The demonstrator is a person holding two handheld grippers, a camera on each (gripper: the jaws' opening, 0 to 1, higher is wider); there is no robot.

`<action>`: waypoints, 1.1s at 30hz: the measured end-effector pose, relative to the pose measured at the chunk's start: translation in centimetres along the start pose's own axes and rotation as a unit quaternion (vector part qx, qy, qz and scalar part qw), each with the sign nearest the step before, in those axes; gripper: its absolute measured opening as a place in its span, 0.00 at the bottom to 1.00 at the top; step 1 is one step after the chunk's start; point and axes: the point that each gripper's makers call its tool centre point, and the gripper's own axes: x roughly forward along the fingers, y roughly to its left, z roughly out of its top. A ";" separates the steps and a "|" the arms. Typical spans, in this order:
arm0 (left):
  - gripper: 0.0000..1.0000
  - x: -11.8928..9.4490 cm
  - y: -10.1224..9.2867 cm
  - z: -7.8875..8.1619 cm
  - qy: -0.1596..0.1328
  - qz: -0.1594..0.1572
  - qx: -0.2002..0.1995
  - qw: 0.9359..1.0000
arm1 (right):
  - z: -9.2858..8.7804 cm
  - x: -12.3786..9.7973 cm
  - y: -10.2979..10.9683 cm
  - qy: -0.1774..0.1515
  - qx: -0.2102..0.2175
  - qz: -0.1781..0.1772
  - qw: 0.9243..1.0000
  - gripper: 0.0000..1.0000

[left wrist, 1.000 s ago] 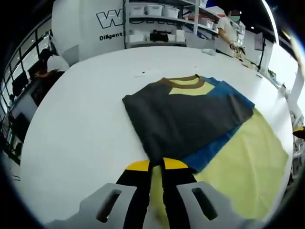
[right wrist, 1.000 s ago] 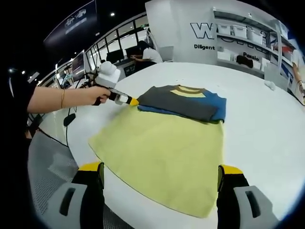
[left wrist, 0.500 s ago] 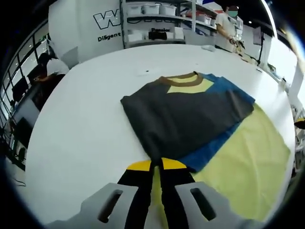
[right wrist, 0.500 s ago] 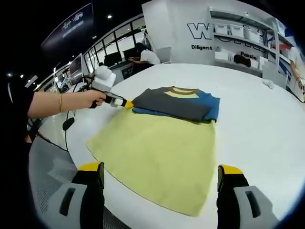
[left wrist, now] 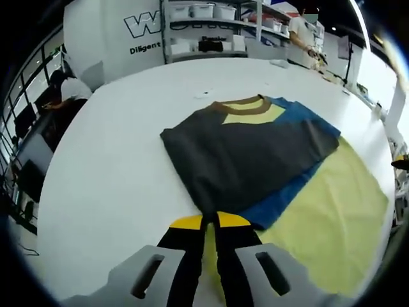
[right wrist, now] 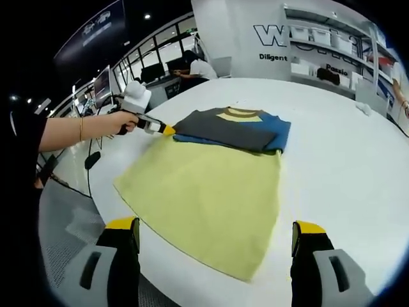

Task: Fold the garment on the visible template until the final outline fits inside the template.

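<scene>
Left gripper [left wrist: 209, 220]: jaws pressed together, yellow tips at the near corner of the garment; whether cloth is pinched between them, cannot tell. In the right gripper view it [right wrist: 167, 130] comes in from the left, held in a hand [right wrist: 123, 119] with a bracelet on the wrist, its tip touching the left corner of the folded garment.

Right gripper [right wrist: 215, 238]: jaws wide apart, nothing between them, hovering over the near edge of the desk, short of the template.

Template [right wrist: 204, 195]: pale yellow sheet lying flat on the white desk [right wrist: 345, 185]; the near part is bare, the far part is under the garment. In the left gripper view it [left wrist: 332, 220] spreads out to the right of the gripper.

Garment [left wrist: 246, 153]: folded T-shirt, dark grey top layer over a blue layer, brown collar with a yellow patch at the far end. Sits at the far end of the template; in the left gripper view its left part lies on the bare desk [left wrist: 121, 141] past the template's edge. In the right gripper view it [right wrist: 230, 128] is a flat, compact stack.

Far background: shelves [left wrist: 204, 29] with white bins against a white wall with lettering; a seated person [right wrist: 195, 67] at a far workstation.
</scene>
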 end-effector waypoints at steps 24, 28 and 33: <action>0.45 -1.4 1.6 -0.8 -0.017 0.011 -0.047 0.999 | -0.6 0.7 -1.0 -0.008 0.062 -0.027 0.998 0.99; 0.55 -2.3 1.7 -0.9 -0.030 0.010 -0.044 0.999 | -0.5 0.7 -0.9 -0.011 0.052 -0.032 0.998 0.99; 0.67 -3.4 2.1 -1.3 -0.041 0.007 -0.042 0.998 | -0.1 0.7 -0.7 -0.023 0.057 -0.032 0.998 0.99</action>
